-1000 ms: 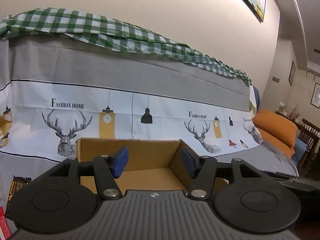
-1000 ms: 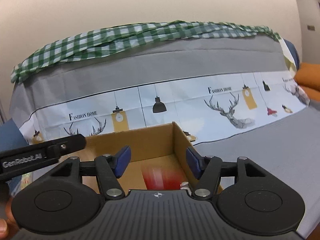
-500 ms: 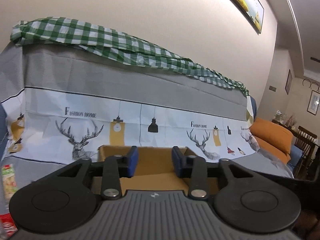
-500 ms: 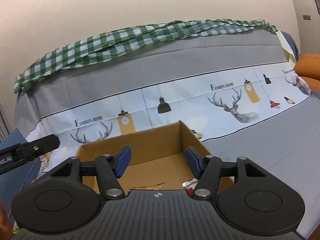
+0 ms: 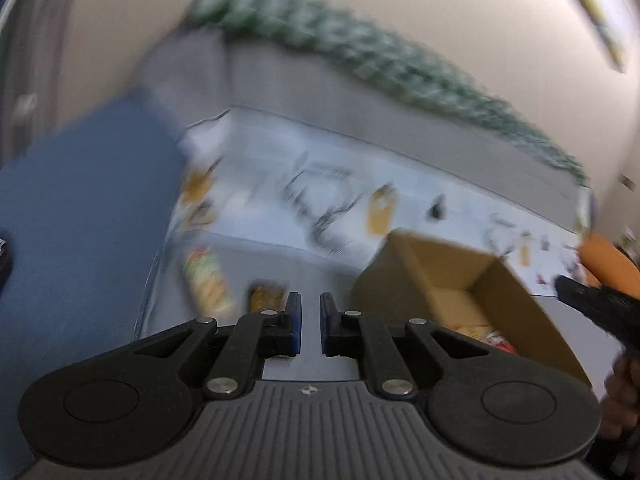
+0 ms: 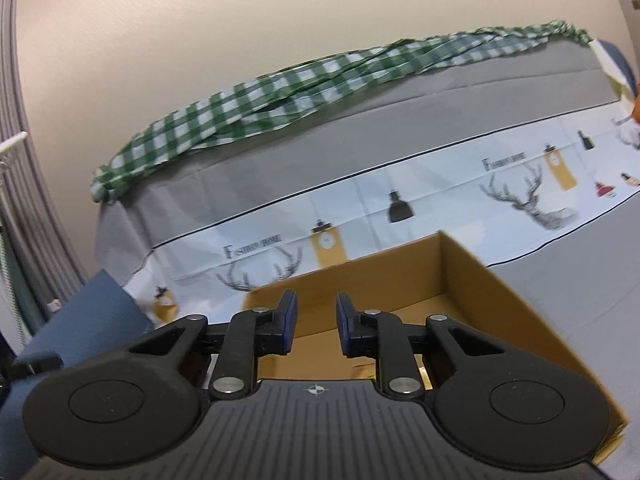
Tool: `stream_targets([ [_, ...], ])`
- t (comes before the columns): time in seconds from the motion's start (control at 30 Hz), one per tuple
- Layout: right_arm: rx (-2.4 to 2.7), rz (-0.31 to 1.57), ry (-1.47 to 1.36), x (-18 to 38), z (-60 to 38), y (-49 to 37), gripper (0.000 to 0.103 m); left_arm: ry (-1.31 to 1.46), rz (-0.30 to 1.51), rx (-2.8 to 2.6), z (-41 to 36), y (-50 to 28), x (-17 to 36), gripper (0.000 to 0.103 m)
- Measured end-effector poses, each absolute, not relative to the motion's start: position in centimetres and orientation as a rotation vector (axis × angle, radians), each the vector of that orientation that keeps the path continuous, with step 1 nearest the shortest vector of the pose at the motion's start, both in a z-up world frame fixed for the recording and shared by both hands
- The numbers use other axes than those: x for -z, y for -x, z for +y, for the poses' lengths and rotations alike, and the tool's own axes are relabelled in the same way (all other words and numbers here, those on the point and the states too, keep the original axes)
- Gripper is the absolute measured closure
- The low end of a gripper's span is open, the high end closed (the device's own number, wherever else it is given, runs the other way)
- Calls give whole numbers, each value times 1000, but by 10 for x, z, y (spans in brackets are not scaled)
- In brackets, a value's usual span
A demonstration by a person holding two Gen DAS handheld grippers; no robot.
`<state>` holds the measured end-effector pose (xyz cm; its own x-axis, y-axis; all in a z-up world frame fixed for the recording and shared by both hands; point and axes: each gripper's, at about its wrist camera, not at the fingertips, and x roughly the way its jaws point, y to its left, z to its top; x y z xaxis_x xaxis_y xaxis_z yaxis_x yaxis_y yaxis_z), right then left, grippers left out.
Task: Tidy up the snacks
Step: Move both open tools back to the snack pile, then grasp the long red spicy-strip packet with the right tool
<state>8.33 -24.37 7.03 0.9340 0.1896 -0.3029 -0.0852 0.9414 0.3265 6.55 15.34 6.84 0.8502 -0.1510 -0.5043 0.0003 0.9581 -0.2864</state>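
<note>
**Left gripper turns toward the loose packets while the right waits over the box**

Nearest to me, the left hand-held black gripper with blue pads [image 5: 310, 322] has its fingers drawn close together, only a narrow gap between them, and nothing held. Its picture is smeared, so details are uncertain. It points down at the grey cloth-covered seat [image 5: 328, 364], I would judge because the remaining snacks lie there: just beyond its fingertips a small dark and yellow packet [image 5: 266, 296], and beside that, toward the seat's left edge, a longer green and yellow snack bag [image 5: 206, 280].

The right hand-held black gripper with blue pads [image 6: 316, 326] hangs over the open brown cardboard box [image 6: 452, 280], fingers a moderate way apart and empty, as if it has nothing left to put down. From the left view a few red and yellow wrappers [image 5: 486, 334] lie on the box floor, so sorting seems partly done.

The box sits toward the right on the seat, close to the backrest. Behind it hangs a white printed cloth with deer heads and lamps [image 6: 520, 196], and along the top of the backrest a green and white checked cloth [image 6: 304, 92].
</note>
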Motion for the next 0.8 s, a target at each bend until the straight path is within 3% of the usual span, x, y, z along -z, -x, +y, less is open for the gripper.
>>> stream_targets([
  [0.2,-251,382,-310,-67,-215,-87,81,456,567,-10,196,-65,-64,93],
  [0.53,-585,502,-126,-50,-114,-83,80,414,696,-27,189,-84,-49,90],
  [0.67,-671,557,-26,-35,-69,-81,80,445,711,-36,196,-84,-45,78],
  [0.8,-690,634,57,-15,-35,-84,80,476,729,-47,207,-83,-42,77],
])
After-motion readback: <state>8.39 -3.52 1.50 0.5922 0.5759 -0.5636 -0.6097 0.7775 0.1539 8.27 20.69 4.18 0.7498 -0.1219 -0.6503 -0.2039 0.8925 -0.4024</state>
